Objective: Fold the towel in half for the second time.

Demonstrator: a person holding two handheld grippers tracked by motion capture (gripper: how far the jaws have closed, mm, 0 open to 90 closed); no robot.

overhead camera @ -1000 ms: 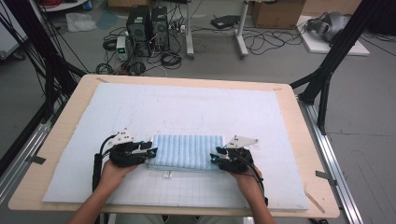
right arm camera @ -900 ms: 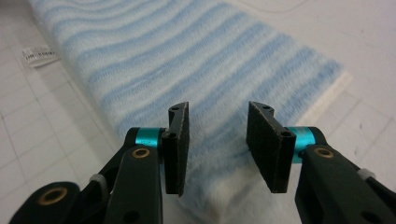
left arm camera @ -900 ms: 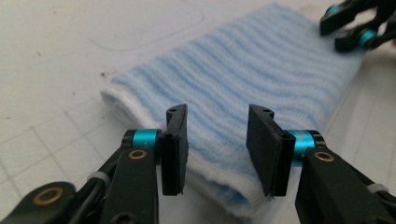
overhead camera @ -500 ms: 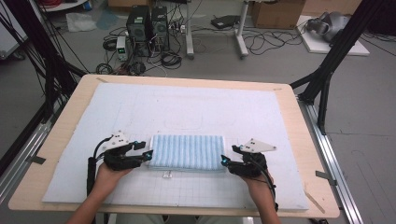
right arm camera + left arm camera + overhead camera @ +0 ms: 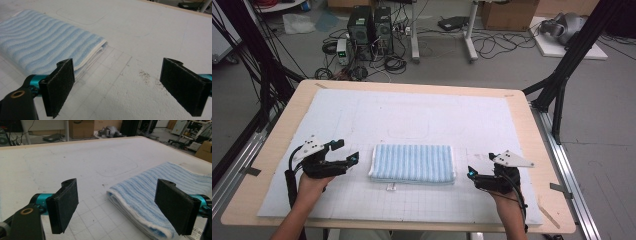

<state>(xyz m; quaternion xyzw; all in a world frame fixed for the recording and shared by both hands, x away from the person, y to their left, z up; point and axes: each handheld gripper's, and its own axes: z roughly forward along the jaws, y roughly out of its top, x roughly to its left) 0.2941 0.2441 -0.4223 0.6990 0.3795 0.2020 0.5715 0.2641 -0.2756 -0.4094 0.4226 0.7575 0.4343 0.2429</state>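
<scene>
Both jaws have just been opening: the left gripper [image 5: 346, 161] and right gripper [image 5: 472, 174] stand spread and empty, flanking the folded blue striped towel [image 5: 413, 163]. It lies flat near the desk's [image 5: 277, 145] front edge, long axis left-right.

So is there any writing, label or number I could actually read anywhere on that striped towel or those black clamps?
None can be read.
Towel: a small white tag at its near edge, too small to read.
Left gripper: a barcode sticker at the picture's corner, print too blurred to read.
Cardboard boxes behind the table: markings illegible.
</scene>
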